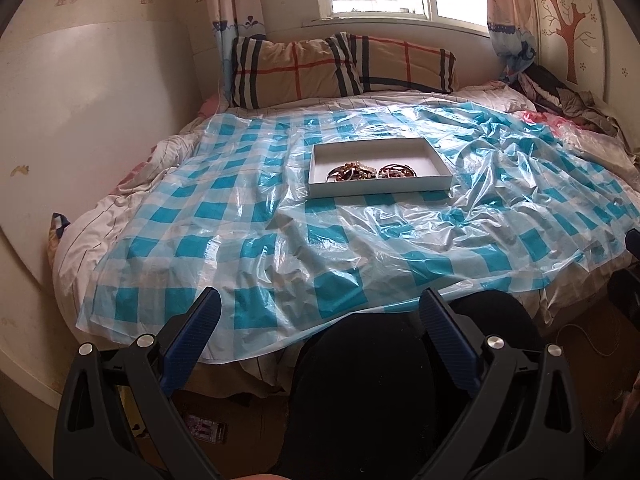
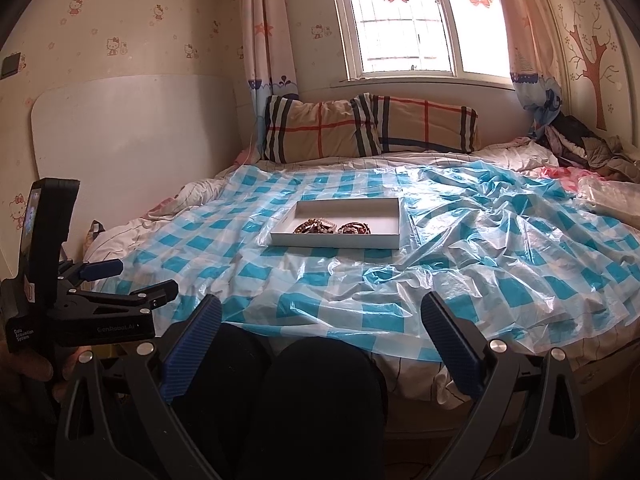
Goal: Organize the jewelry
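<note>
A shallow white tray [image 1: 436, 154] lies on the blue-and-white checked plastic sheet [image 1: 240, 216] in the middle of the bed. Inside it, near the front wall, sits a heap of beaded bracelets and jewelry [image 1: 370, 171]. The tray [image 2: 392, 216] and jewelry [image 2: 334, 227] also show in the right wrist view. My left gripper [image 1: 320, 312] is open and empty, held back from the bed's near edge above my knees. My right gripper [image 2: 322, 316] is open and empty, likewise short of the bed. The left gripper's body [image 2: 116, 300] shows at the left of the right wrist view.
Two plaid pillows [image 1: 344, 66] lie at the head of the bed under the window. A pile of clothes [image 1: 568, 100] sits at the far right corner. A white board [image 2: 132, 136] leans on the left wall. My dark-clad knees [image 1: 360, 380] are below the grippers.
</note>
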